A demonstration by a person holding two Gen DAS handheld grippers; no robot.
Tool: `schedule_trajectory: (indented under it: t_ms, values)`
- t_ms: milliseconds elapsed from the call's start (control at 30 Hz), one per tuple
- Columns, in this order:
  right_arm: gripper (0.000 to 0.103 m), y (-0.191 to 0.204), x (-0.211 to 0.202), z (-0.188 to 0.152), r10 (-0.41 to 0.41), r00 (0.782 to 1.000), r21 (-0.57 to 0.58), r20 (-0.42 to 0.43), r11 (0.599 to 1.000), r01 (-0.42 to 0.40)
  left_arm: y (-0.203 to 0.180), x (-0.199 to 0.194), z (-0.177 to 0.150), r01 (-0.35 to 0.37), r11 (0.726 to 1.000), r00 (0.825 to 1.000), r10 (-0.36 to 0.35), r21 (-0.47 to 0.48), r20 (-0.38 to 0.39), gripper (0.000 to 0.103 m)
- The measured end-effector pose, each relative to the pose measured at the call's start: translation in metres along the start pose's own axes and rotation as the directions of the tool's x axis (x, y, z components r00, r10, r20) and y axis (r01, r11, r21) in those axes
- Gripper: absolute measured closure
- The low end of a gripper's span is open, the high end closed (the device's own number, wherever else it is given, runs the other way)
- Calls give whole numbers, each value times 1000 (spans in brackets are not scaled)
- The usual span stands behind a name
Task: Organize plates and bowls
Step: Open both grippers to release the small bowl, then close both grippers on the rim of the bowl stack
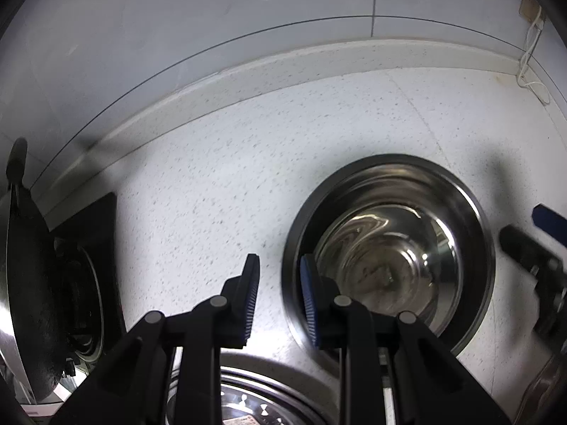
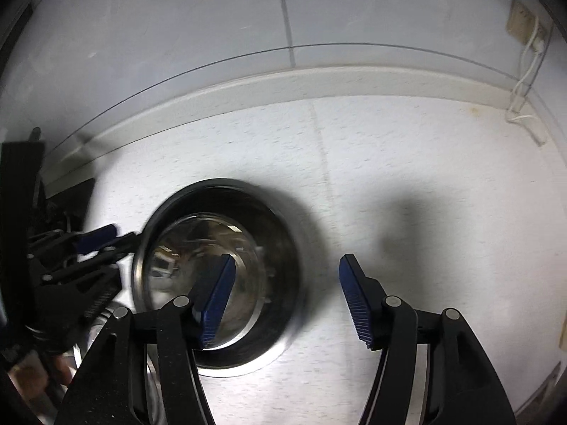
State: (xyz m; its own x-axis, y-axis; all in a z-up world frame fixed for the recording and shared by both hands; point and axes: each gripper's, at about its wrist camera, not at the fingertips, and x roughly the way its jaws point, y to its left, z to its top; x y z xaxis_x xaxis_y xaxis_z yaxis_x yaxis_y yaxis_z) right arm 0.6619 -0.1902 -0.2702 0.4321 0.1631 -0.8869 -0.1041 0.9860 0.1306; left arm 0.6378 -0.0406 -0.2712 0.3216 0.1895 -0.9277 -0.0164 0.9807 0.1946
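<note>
A stainless steel bowl stands upright on the speckled white counter. My left gripper is open, with its right finger over the bowl's left rim and its left finger outside the bowl. In the right wrist view the same bowl sits left of centre. My right gripper is open wide, its left finger over the bowl's inside and its right finger outside over the counter. The left gripper shows at the bowl's left rim. A second steel dish lies below the left gripper.
A black wok sits on a gas burner at the far left. The tiled wall and its raised backsplash edge run along the back. A wall socket with a white cable is at the right.
</note>
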Motion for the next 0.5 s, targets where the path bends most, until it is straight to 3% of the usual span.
schedule_trajectory:
  t_ms: [500]
  values:
    - [47,-33,24,-29,-28,997,55,-68,998,31,25,39,-32,10,997,993,-18,-73,-115,80]
